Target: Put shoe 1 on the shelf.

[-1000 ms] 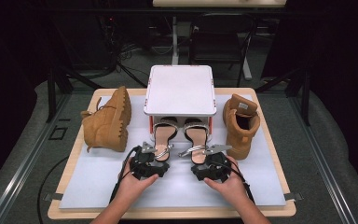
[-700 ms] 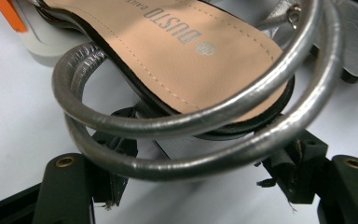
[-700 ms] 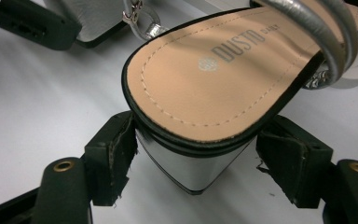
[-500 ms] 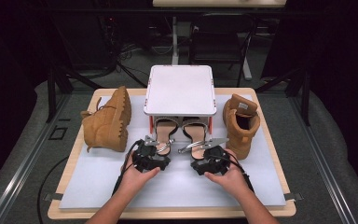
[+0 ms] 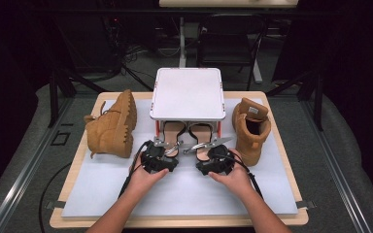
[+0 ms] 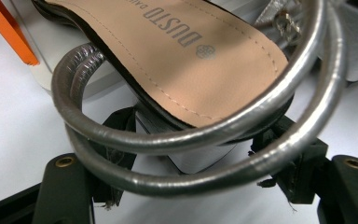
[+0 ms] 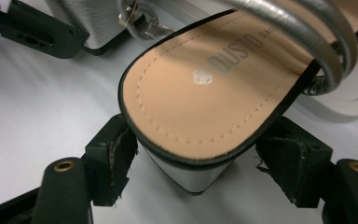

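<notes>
Grippers have moved forward since a second ago: our left gripper (image 5: 161,145) and right gripper (image 5: 217,145) now straddle the heels of the two sandals, left sandal (image 6: 182,60) and right sandal (image 7: 214,93), jaws apart and not yet clamped. Pulling them from under the white rack (image 5: 188,93) looks next. We count two sandals and two boots (image 5: 111,125) on the desk (image 5: 184,194).

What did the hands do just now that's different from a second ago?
Both hands pushed forward: the left tool and right tool now straddle the heels of the left sandal and right sandal, jaws open, not pinching yet. The boots and white stand stayed put.
</notes>
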The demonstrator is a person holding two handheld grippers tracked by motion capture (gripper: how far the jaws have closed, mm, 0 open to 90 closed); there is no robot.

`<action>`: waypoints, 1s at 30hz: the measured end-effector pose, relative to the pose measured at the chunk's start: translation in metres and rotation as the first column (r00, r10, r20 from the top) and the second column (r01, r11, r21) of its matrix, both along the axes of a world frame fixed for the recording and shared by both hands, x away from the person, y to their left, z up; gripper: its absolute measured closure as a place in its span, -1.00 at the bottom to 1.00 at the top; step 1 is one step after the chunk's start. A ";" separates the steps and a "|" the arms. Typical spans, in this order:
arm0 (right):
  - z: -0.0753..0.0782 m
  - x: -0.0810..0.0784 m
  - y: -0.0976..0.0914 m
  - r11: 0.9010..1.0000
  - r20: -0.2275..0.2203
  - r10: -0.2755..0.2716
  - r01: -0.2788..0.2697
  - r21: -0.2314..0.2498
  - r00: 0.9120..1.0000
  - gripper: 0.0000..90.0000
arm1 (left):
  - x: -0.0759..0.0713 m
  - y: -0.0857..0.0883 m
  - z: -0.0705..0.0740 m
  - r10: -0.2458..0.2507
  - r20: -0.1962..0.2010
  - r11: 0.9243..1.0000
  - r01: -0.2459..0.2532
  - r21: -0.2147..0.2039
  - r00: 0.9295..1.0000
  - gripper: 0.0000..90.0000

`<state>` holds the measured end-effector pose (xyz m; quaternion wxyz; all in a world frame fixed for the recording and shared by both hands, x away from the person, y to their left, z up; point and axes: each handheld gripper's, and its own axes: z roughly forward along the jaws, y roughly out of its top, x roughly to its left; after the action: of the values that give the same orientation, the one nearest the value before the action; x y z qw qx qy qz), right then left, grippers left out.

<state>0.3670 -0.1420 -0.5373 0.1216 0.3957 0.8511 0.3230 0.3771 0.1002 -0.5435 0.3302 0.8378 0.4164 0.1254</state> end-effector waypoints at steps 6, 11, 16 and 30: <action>-0.008 -0.005 0.001 0.998 -0.018 -0.067 0.067 -0.015 0.998 -0.34 | -0.001 0.000 -0.001 0.003 0.001 1.000 -0.003 0.000 1.000 -0.30; -0.013 -0.009 -0.002 0.980 -0.095 -0.172 0.180 0.081 0.980 -0.30 | -0.002 -0.001 -0.002 0.011 -0.007 1.000 -0.011 0.011 1.000 -0.27; -0.013 -0.012 -0.001 0.971 -0.094 -0.215 0.223 0.088 0.972 -0.26 | -0.002 0.001 0.001 0.017 0.000 1.000 -0.017 -0.014 1.000 -0.25; -0.006 -0.002 0.008 0.947 -0.068 -0.288 0.294 0.126 0.955 -0.24 | 0.003 0.000 0.010 0.052 0.027 0.999 -0.051 -0.020 0.998 -0.20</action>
<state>0.3655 -0.1343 -0.5429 0.1200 0.5321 0.7623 0.3484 0.3805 0.1000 -0.5332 0.3406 0.8218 0.4343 0.1416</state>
